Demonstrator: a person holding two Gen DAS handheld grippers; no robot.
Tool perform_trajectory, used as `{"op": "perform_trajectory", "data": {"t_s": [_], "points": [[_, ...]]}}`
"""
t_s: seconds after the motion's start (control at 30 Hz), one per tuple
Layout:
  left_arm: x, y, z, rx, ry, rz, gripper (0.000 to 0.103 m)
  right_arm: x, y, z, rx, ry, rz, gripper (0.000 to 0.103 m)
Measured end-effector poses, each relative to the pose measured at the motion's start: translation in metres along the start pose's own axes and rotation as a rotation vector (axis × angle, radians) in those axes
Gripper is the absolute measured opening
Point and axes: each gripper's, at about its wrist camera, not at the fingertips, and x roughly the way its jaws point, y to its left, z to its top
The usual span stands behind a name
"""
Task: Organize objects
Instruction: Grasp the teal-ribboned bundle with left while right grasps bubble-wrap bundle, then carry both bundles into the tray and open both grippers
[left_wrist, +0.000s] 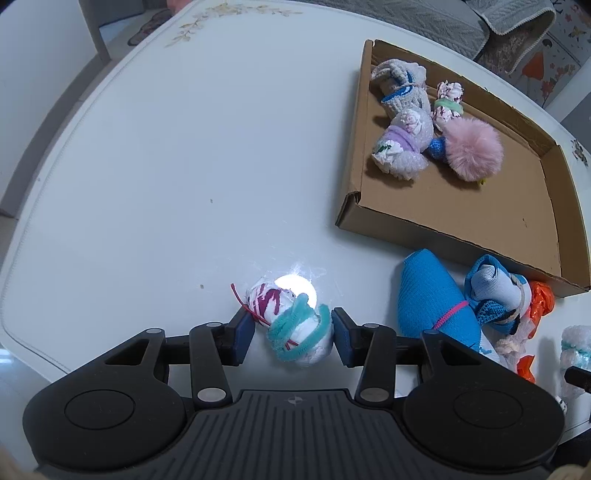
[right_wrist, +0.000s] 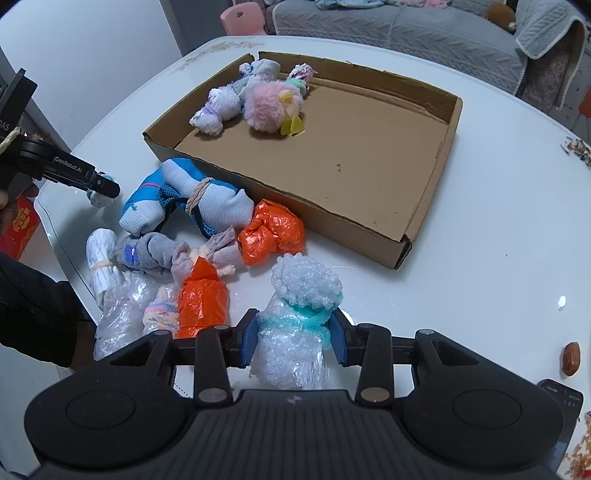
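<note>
My left gripper (left_wrist: 293, 332) pinches a white bundle tied with teal pipe cleaner (left_wrist: 295, 328); my right gripper (right_wrist: 295, 341) clamps a bubble-wrap bundle (right_wrist: 297, 317). Beyond lie loose bundles (right_wrist: 192, 206) on the white table (left_wrist: 166, 166), then the cardboard tray (right_wrist: 332, 158) holding the pink pompom (right_wrist: 271, 105).

A grey quilted sofa (right_wrist: 406, 33) stands beyond the white table (right_wrist: 498, 206), with a pink chair (right_wrist: 242, 18) beside it. A brown nut (right_wrist: 570, 358) lies near the table's right edge; a red packet (right_wrist: 20, 229) sits below the left edge.
</note>
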Motion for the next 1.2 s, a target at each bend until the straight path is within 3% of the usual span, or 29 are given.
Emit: {"op": "perform_trajectory", "data": {"t_s": [0.13,0.37,0.5,0.63,0.8,0.9,1.03,1.2], "points": [[-0.013,-0.004,0.005,0.025,-0.023,-0.008,0.052,-0.001,0.0,-0.001,-0.002,0.0,-0.004,0.037],[-0.06,-0.034,0.03,0.179,-0.15,-0.042,0.051,-0.02,-0.01,0.003,0.004,-0.063,-0.034,0.037],[-0.083,-0.057,0.051,0.346,-0.237,-0.028,0.051,-0.037,-0.019,0.016,-0.005,-0.131,-0.084,0.037],[-0.081,-0.085,0.074,0.543,-0.292,0.002,0.051,-0.054,-0.033,0.041,0.019,-0.221,-0.069,0.037],[-0.051,-0.106,0.081,0.658,-0.263,-0.053,0.051,-0.056,-0.025,0.094,-0.08,-0.281,-0.069,0.037],[-0.028,-0.116,0.078,0.718,-0.215,-0.086,0.052,-0.04,-0.004,0.124,-0.17,-0.286,-0.004,0.037],[-0.001,-0.121,0.075,0.756,-0.157,-0.1,0.052,0.0,0.023,0.143,-0.259,-0.243,0.091,0.037],[0.022,-0.119,0.076,0.756,-0.097,-0.09,0.052,0.049,0.037,0.143,-0.337,-0.152,0.119,0.037]]}}
